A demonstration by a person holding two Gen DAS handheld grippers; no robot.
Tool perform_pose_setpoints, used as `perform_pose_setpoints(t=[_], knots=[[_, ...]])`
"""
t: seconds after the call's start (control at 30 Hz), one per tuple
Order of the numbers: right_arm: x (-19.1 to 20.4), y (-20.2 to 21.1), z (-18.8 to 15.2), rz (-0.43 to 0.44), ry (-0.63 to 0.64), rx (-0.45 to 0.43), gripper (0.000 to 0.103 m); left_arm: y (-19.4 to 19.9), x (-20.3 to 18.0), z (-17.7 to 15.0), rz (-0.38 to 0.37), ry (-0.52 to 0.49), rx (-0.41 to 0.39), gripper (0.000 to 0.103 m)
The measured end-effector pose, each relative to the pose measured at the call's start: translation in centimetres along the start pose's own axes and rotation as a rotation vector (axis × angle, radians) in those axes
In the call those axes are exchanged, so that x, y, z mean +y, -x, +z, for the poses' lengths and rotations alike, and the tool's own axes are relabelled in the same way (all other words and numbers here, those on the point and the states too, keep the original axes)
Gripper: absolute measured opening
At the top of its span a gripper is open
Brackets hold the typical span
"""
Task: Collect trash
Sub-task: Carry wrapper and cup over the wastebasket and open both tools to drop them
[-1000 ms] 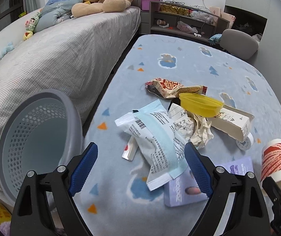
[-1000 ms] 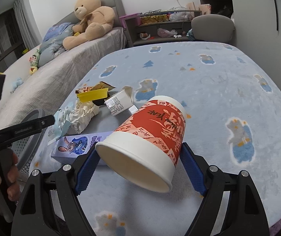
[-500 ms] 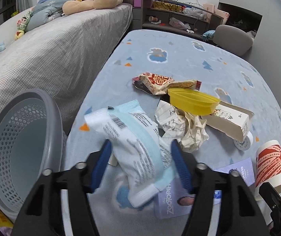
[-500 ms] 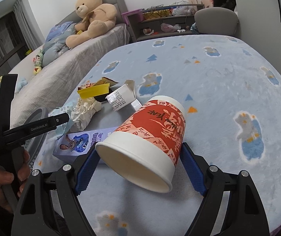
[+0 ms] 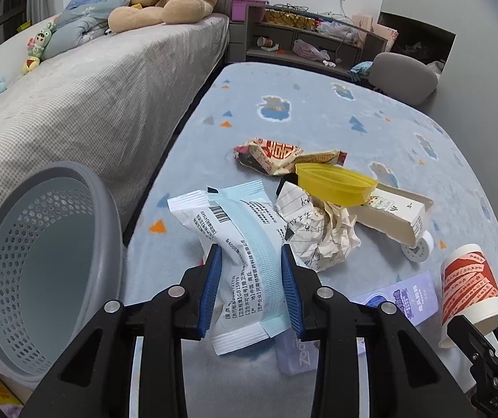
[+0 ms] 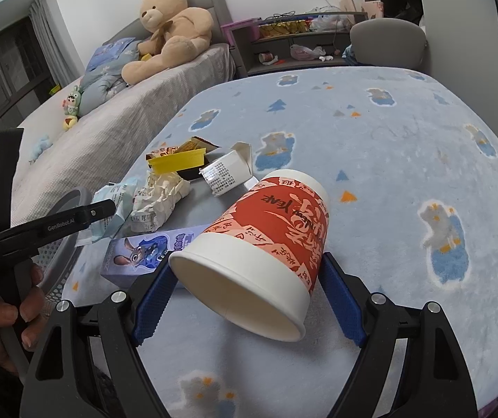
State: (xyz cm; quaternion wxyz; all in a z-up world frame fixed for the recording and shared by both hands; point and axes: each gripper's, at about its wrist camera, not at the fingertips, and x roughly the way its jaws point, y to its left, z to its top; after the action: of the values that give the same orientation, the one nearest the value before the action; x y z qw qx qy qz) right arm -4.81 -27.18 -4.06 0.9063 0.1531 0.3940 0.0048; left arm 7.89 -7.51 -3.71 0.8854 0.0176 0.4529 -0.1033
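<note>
Pale-blue packet pinched across its width by the left tongs, just closing, long axis running away from them; grey basket close on the left. Red paper cup sits between the right tongs, seemingly gripped.

Both wrist cameras look steeply down along their own fingers from close above the blue rug, facing the far shelves, the left one nearest the basket, and both share the trash pile, the bed and the paper cup.
</note>
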Motion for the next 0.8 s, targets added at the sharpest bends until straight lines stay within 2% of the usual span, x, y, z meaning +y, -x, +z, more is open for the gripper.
perform_pose_setpoints(t=[0.2,0.37,0.57,0.8], knots=[[1.7,0.7,0.6,0.013,0.029,-0.008,0.079,3.6,0.9,0.1,0.008,-0.022,-0.071,0.033],[5.0,0.9,1.4,0.049,0.087,-0.011,0.079,6.6,3.4,-0.1,0.026,-0.020,-0.123,0.033],[10.6,0.2,2.6,0.130,0.162,-0.015,0.079,8.5,9.2,-0.9,0.100,0.012,-0.140,0.033],[18.6,-2.5,2.6,0.248,0.273,0.031,0.079,8.8,15.9,-2.3,0.160,0.095,-0.130,0.033]])
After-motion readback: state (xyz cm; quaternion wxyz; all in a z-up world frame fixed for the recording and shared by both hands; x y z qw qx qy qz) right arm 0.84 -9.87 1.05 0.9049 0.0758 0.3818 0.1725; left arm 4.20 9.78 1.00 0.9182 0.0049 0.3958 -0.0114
